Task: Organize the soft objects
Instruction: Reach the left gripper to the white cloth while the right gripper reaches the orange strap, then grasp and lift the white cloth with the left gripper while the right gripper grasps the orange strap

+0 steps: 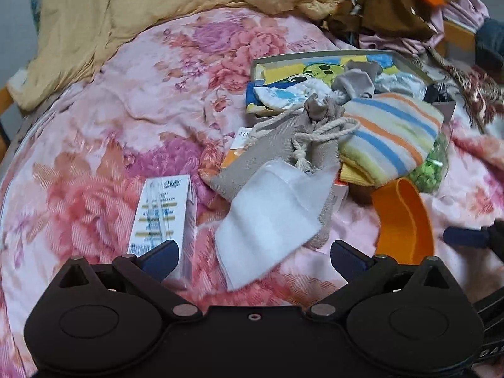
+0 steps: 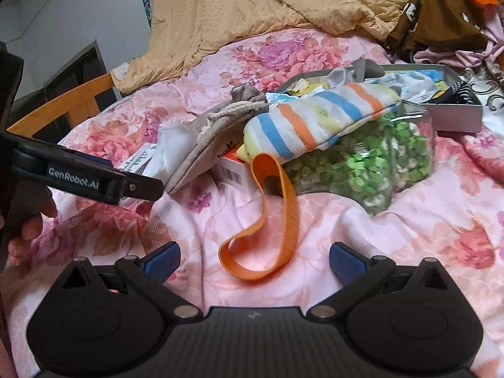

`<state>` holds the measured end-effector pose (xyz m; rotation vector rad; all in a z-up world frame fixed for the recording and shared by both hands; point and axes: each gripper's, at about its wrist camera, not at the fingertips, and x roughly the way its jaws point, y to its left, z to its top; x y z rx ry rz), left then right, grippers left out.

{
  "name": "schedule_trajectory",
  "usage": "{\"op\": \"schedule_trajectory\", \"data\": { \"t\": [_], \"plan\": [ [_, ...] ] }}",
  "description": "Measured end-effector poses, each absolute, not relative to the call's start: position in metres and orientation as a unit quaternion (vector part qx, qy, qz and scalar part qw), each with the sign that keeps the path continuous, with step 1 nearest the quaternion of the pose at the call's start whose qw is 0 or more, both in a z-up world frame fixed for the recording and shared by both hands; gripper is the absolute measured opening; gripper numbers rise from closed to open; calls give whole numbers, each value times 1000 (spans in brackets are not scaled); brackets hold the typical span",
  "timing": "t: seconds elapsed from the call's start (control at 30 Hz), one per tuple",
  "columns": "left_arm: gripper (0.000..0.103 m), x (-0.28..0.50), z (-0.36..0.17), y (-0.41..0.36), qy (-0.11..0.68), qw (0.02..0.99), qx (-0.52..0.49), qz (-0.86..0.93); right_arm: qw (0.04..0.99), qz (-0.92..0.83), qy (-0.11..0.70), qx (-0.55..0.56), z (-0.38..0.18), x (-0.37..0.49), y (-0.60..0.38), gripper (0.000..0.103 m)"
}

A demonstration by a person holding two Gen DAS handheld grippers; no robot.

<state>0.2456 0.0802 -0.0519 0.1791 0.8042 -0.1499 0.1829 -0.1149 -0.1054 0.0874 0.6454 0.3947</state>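
Both grippers, left gripper [image 1: 253, 260] and right gripper [image 2: 254, 261], spread wide, empty. Floppy white folded cloth [image 1: 267, 217] looks light, limp; pinch near edge. Orange flat rubbery loop [image 2: 263, 220] probably springy.

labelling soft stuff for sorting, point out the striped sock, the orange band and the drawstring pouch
striped sock [image 2: 315, 119]: right wrist view, middle of its striped body
orange band [image 2: 291, 201]: right wrist view, right side of the loop
drawstring pouch [image 1: 267, 154]: left wrist view, grey fabric body below the cord
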Motion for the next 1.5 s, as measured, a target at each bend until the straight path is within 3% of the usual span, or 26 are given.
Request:
{"op": "schedule_trajectory", "data": {
  "t": [0.23,0.53,1.2,1.5],
  "plan": [
    [102,263,-64,87,397,911,81,-82,929,192,315,39,-114,199,-105,98],
    [102,267,-81,74,382,903,158,-120,933,199,296,42,-118,197,-105,81],
    [61,259,-69,73,396,894,136,-162,936,199,286,48,-121,190,-106,64],
    [53,258,-66,79,396,892,157,-154,936,200,286,46,-121,191,-106,64]
  ]
}}
